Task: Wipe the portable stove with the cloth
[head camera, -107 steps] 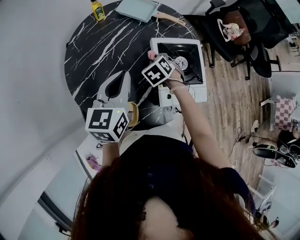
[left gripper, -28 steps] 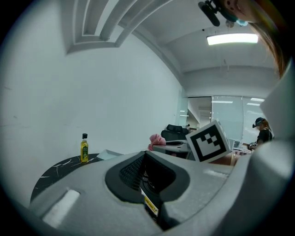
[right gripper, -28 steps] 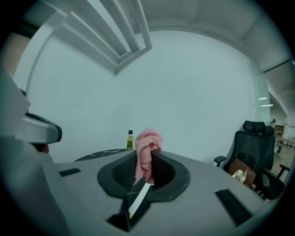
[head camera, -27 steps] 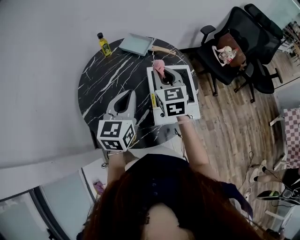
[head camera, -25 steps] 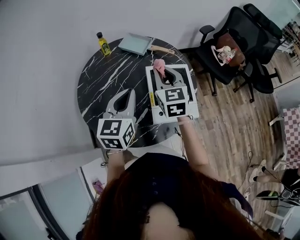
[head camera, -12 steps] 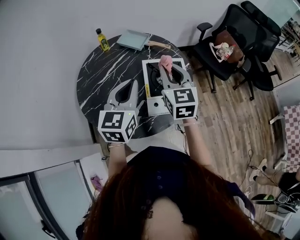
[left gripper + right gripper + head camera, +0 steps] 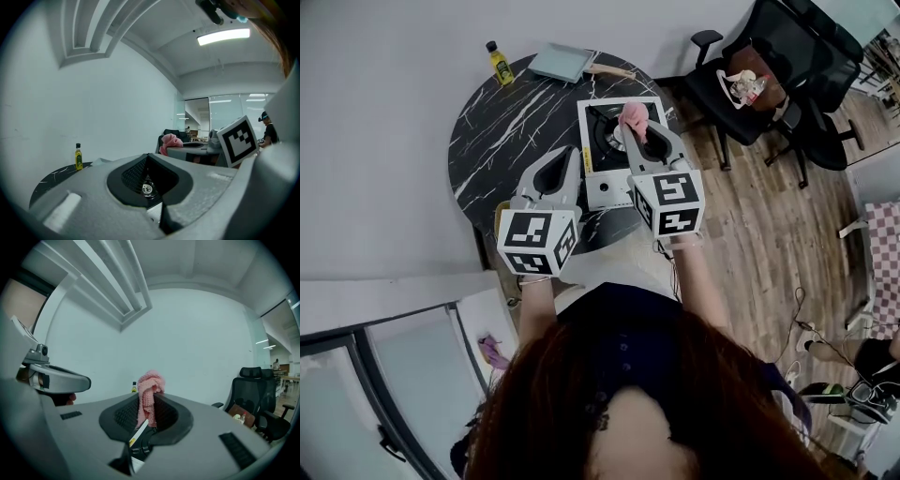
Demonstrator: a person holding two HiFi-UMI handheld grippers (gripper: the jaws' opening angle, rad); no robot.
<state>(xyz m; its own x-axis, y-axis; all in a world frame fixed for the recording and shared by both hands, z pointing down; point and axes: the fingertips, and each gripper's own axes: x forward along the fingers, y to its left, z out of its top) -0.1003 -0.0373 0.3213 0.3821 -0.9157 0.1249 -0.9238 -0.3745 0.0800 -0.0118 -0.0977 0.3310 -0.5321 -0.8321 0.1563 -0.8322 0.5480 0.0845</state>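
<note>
In the head view the white portable stove [image 7: 602, 141] sits at the right side of the round black marble table [image 7: 502, 117]. My right gripper [image 7: 636, 128] is held above the stove, shut on the pink cloth [image 7: 632, 116], which bunches up past its tips. The right gripper view shows that cloth [image 7: 149, 392] pinched between the jaws and standing upright. My left gripper [image 7: 566, 159] hovers over the table left of the stove, shut with nothing in it. In the left gripper view its tips [image 7: 149, 158] meet, and the cloth [image 7: 170, 140] shows beyond them.
A yellow oil bottle [image 7: 498, 63] and a grey-blue pan [image 7: 562, 62] with a wooden handle stand at the table's far edge. Black office chairs [image 7: 773, 70] stand on the wooden floor to the right. A white wall runs along the left.
Both grippers have risen away from the table. The right one has lifted off the stove top with the pink cloth still in its jaws. The left one stays shut.
</note>
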